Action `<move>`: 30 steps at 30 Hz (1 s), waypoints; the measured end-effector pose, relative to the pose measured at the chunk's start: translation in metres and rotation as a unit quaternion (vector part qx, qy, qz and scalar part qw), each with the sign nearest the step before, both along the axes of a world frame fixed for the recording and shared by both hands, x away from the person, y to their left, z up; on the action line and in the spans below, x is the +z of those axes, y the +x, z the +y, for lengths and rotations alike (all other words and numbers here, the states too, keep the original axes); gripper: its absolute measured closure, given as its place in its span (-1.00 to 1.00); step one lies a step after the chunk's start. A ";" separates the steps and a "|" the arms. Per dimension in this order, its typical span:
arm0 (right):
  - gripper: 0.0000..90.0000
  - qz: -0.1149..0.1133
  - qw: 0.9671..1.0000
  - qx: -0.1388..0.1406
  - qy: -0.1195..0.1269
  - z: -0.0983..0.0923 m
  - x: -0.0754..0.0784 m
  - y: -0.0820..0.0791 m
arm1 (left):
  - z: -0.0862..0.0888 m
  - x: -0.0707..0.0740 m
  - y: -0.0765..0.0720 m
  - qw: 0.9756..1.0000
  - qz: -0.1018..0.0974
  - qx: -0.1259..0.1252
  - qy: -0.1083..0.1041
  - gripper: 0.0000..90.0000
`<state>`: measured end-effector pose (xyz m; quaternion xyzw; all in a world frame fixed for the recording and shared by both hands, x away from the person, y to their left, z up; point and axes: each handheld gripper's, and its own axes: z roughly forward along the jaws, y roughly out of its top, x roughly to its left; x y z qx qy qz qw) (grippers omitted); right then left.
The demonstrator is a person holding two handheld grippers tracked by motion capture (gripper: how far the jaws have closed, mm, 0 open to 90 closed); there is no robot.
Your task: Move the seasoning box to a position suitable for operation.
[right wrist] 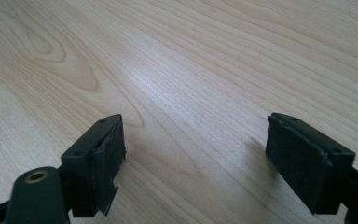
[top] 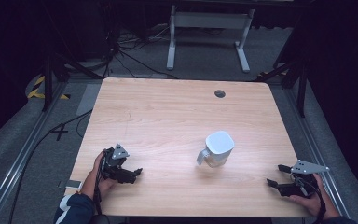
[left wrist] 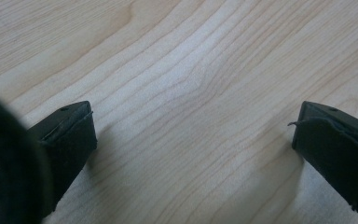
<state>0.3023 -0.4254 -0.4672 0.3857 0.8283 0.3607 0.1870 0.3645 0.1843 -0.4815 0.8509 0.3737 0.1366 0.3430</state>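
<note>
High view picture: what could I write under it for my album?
Two open grippers, left and right, rest on a wooden table either side of a white lidded jug.

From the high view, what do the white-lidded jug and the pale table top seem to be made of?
The white-lidded jug looks like clear plastic or glass with a matte white lid, probably plastic: the body lets the table show through. The pale table top looks like light wood or a wood-grain laminate, smooth with a soft sheen; grain lines run across it.
</note>
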 end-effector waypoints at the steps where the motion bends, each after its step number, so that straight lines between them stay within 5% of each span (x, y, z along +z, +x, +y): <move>1: -0.57 0.000 1.000 0.000 0.000 0.000 0.000 0.000 | 0.000 0.000 0.000 1.000 -0.002 0.000 0.002 -1.00; 16: -0.57 0.000 1.000 -0.001 0.000 0.000 0.000 0.000 | 0.000 0.001 -0.001 0.999 -0.006 -0.032 0.002 -0.97; 22: -0.57 0.000 1.000 -0.001 0.000 0.000 0.000 0.000 | -0.008 0.005 0.004 0.997 -0.015 -0.071 -0.004 -0.54; 25: -0.57 0.000 1.000 0.000 0.000 0.000 0.000 0.000 | -0.010 0.010 0.003 0.997 -0.024 -0.070 -0.014 -0.33; 28: -0.57 0.000 1.000 0.000 0.000 0.000 0.000 0.000 | -0.013 0.020 -0.001 0.994 -0.065 -0.084 -0.017 -0.09; 30: -0.57 0.000 1.000 0.000 0.000 0.000 0.000 0.000 | -0.018 0.029 0.000 0.993 -0.063 -0.089 -0.043 -0.04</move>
